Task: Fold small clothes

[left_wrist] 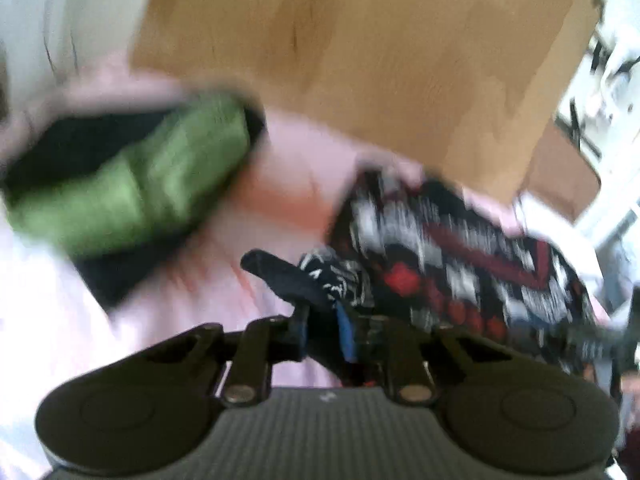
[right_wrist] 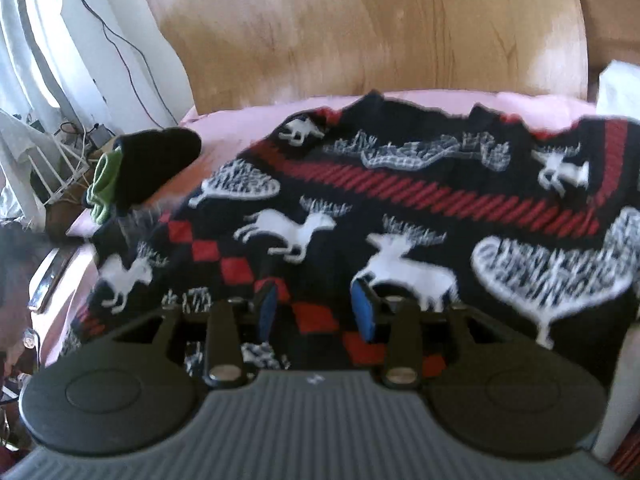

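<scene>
A small black knitted sweater [right_wrist: 360, 208] with white moose and red stripes lies spread on the pink bed sheet [right_wrist: 240, 120]. My right gripper [right_wrist: 316, 312] hovers over its near hem, open, its blue pads [right_wrist: 365, 312] apart and pinching nothing. In the blurred left wrist view the sweater [left_wrist: 460, 248] is bunched to the right. My left gripper [left_wrist: 324, 320] is shut on a corner of it, and dark cloth sticks up out of the jaws.
A folded green and black garment [left_wrist: 128, 192] [right_wrist: 152, 164] lies on the sheet to the left. A wooden headboard [right_wrist: 360, 32] rises behind the bed. Cables and a white rack [right_wrist: 68, 152] stand at far left, and something white [right_wrist: 620, 84] at far right.
</scene>
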Demonstrator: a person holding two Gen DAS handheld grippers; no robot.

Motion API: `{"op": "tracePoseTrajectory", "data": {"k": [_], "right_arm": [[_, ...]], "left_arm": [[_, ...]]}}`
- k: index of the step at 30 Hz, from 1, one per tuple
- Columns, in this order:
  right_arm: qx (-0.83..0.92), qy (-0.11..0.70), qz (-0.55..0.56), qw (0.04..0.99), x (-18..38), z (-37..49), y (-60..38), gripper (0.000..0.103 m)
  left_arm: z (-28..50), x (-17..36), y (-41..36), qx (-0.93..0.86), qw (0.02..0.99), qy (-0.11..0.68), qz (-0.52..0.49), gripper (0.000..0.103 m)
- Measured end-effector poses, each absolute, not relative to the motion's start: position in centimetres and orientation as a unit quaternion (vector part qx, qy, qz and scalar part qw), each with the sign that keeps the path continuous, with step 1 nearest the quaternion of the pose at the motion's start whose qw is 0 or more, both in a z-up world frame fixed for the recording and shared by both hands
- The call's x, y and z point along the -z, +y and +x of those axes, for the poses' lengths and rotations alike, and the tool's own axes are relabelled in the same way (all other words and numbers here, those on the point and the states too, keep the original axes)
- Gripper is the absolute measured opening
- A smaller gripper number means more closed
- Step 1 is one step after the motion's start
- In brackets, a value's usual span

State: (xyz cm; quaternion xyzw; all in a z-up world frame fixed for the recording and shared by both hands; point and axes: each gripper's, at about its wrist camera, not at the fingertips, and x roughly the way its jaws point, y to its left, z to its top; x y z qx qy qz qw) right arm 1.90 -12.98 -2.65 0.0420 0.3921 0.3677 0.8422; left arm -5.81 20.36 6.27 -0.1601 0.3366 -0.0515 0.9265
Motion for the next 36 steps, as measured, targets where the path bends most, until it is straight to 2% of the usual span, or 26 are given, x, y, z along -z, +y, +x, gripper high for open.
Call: {"op": "tracePoseTrajectory", "data": {"k": [3, 5, 10, 17, 21, 26, 36], "right_arm": [[-0.386, 0.387, 0.034, 0.837, 2.7, 1.4, -13.7, 0.045], [-0.386, 0.383, 0.038, 0.838, 3.0, 1.2, -13.4, 0.046], [-0.401, 0.375, 0.044, 0.834, 3.4, 1.9, -14.4, 0.05], [-0.41, 0.377, 0.057, 0.829, 3.8, 1.7, -15.9, 0.05], [-0.404, 0.382, 0.091, 0.826, 3.9, 1.6, -17.2, 0.05], [-0.399, 0.377, 0.11, 0.829, 3.2, 1.4, -18.8, 0.05], [-0.466, 0.367, 0.113, 0.797, -0.7, 5.5, -11.7, 0.053]], "left_arm": [[-8.6, -10.9, 22.7, -0.056, 0.963, 0.235, -0.115, 0.014], [-9.8, -12.8, 24.2, -0.077, 0.968, 0.205, -0.122, 0.014], [-9.8, -14.7, 23.9, -0.029, 0.97, 0.201, -0.133, 0.014], [-5.5, -19.3, 16.4, 0.041, 0.979, 0.18, -0.087, 0.009], [-2.2, -21.8, 9.2, 0.129, 0.973, 0.184, -0.056, 0.006], [-1.6, -22.4, 4.6, 0.18, 0.969, 0.168, -0.013, 0.012], [-7.7, -17.4, 14.9, 0.05, 0.982, 0.18, -0.038, 0.027]]}}
